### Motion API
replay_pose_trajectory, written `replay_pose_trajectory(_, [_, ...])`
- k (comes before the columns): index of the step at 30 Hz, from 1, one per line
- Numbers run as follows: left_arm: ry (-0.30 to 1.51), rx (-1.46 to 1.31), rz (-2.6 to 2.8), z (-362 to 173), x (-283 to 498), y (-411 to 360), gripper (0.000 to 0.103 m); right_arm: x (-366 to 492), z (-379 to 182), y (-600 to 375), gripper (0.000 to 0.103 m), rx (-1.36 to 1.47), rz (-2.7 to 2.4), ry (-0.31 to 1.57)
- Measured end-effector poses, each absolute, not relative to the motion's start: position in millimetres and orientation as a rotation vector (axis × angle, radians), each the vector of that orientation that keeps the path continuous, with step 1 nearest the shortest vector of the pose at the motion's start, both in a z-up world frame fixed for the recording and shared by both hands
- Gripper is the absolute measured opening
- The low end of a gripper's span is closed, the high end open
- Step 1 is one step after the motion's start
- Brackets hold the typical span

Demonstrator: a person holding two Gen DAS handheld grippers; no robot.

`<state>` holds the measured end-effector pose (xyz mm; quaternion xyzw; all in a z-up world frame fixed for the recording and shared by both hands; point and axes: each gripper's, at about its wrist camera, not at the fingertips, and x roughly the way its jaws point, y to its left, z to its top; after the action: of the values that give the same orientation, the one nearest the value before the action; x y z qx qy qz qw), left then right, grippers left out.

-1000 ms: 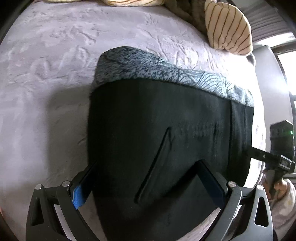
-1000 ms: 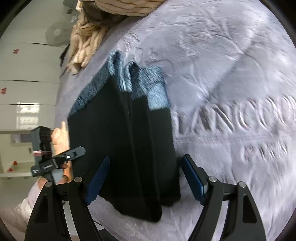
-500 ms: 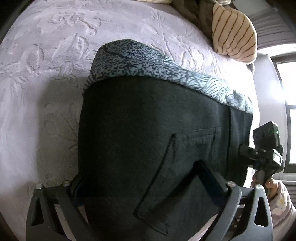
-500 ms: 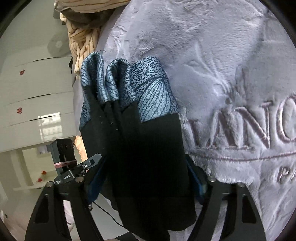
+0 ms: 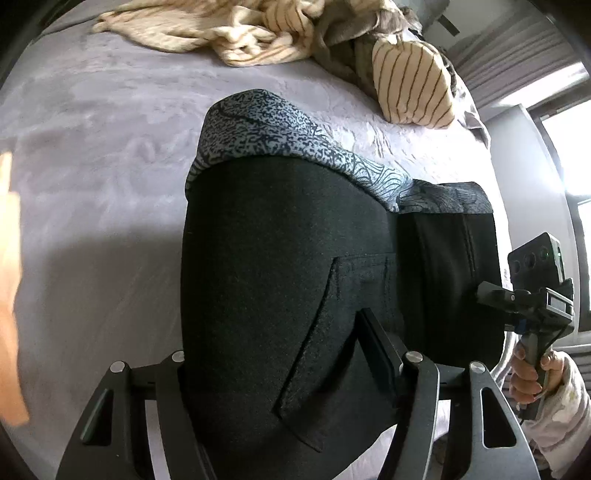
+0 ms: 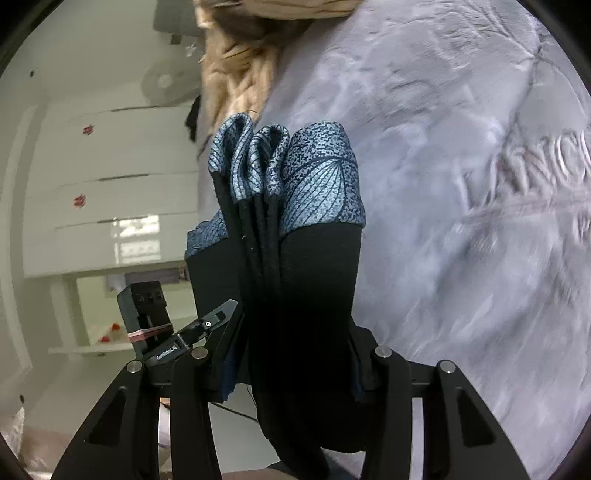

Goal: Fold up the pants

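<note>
The pants [image 5: 280, 266] are black with a blue patterned band, folded into a thick stack of layers. They are lifted off the grey bedspread [image 5: 92, 155]. My left gripper [image 5: 280, 354] is shut on one end of the stack, a pocket facing the camera. My right gripper [image 6: 291, 354] is shut on the other end, where the pants [image 6: 295, 258] show several folded layers on edge with the blue band on top. The right gripper also shows at the right of the left wrist view [image 5: 532, 295], and the left one in the right wrist view [image 6: 192, 332].
A cream striped blanket [image 5: 221, 33] and a striped pillow [image 5: 410, 85] lie at the far side of the bed. The bedspread [image 6: 480, 184] has raised lettering. White cupboards [image 6: 103, 184] stand beyond the bed's edge. A window is at the right.
Both grippers have closed on the folded pants and lifted them off the bedspread. The stack now stands more upright, and the bed has dropped away behind it.
</note>
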<state>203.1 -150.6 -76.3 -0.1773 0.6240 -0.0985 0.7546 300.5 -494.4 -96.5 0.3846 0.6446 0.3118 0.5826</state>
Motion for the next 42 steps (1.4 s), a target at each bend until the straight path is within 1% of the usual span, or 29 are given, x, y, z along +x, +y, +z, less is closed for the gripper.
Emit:
replay_pose_trajectory(6, [1.382, -0.356, -0.203, -59, 146, -128, 0.067, 257, -76, -468, 0.049, 0.886, 0.754, 1.51])
replay_pose_trajectory(14, [1.428, -0.285, -0.253, -58, 90, -83, 0.067, 169, -83, -431, 0.049, 0.969, 0.695, 1.479])
replay_pose_trajectory(18, [1.405, -0.264, -0.237, -75, 79, -68, 0.067, 153, -91, -412, 0.049, 0.974, 0.638, 1.467])
replay_pose_trajectory(20, [1.393, -0.244, -0.21, -88, 81, -68, 0.073, 154, -99, -408, 0.049, 0.939, 0.586, 1.473])
replay_pose_trajectory(23, [1.438, -0.221, -0.128, -117, 80, -64, 0.074, 152, -116, -403, 0.052, 0.884, 0.489, 1.528])
replay_pose_trajectory(24, [1.457, -0.231, -0.091, -123, 77, -58, 0.078, 151, -120, -401, 0.054, 0.849, 0.449, 1.551])
replay_pose_trajectory(27, [1.407, -0.197, -0.064, -113, 67, -48, 0.079, 143, -115, -403, 0.06, 0.761, 0.401, 1.547])
replay_pose_trajectory(31, [1.37, -0.102, -0.025, -96, 60, -39, 0.079, 126, -106, -419, 0.06, 0.721, 0.326, 1.53])
replay_pose_trajectory(32, [1.358, -0.083, -0.015, -90, 60, -38, 0.079, 124, -102, -424, 0.053, 0.721, 0.302, 1.517])
replay_pose_trajectory(33, [1.342, -0.068, -0.006, -85, 61, -40, 0.079, 125, -98, -427, 0.036, 0.723, 0.294, 1.5])
replay_pose_trajectory(34, [1.319, -0.054, -0.006, -79, 62, -39, 0.079, 125, -92, -429, 0.03, 0.733, 0.296, 1.478])
replay_pose_trajectory(35, [1.3, -0.052, -0.012, -73, 64, -43, 0.079, 127, -86, -429, 0.025, 0.736, 0.296, 1.458])
replay_pose_trajectory(39, [1.283, -0.072, -0.066, -67, 73, -63, 0.079, 132, -59, -408, 0.025, 0.61, 0.327, 1.407])
replay_pose_trajectory(42, [1.33, -0.021, -0.042, -86, 76, -74, 0.079, 145, -57, -379, 0.025, 0.481, 0.345, 1.424])
